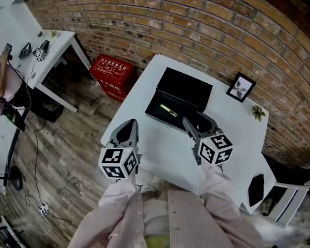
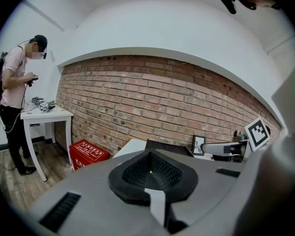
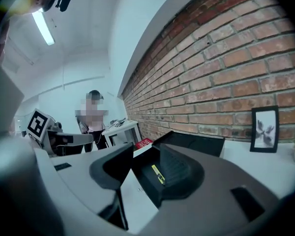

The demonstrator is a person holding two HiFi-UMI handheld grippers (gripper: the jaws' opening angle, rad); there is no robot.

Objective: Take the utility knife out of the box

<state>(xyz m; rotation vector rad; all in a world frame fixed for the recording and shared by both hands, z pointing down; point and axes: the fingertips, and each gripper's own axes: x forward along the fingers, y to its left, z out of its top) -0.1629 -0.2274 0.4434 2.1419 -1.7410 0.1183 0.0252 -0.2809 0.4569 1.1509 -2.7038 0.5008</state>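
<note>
Head view first. The white table [image 1: 165, 149] is small, and I'm standing at its 6 o'clock edge. The left gripper [image 1: 132, 123] hangs over the 8 o'clock corner, right by the drop to the wooden floor [image 1: 67, 149]. Its claw is pinched closed with nothing in it. The right gripper [image 1: 199, 122] has its tips at the 5 o'clock corner of the black box [image 1: 186, 89], claw spread wide and empty. Can't tell if it touches the box.

The box is open, with the lid standing up on its 12 o'clock side. The utility knife [image 1: 168, 110] lies in the tray, roughly 10 o'clock from the right claw. There's bare tabletop between the two grippers. A picture frame [image 1: 241, 87] and a little plant [image 1: 258, 111] crowd the 2 o'clock corner by the brick wall [image 1: 196, 19].

Left gripper view: the pads meet in the middle, with just a sliver of light between them. The gripper's own body blocks most of the tabletop, so I only get the box lid poking up over it. The tray is hidden.

Right gripper view: the jaws are apart, and through the gap I see the tray with the knife [image 3: 157, 174] as a thin yellow strip. It's too small to make out more.
</note>
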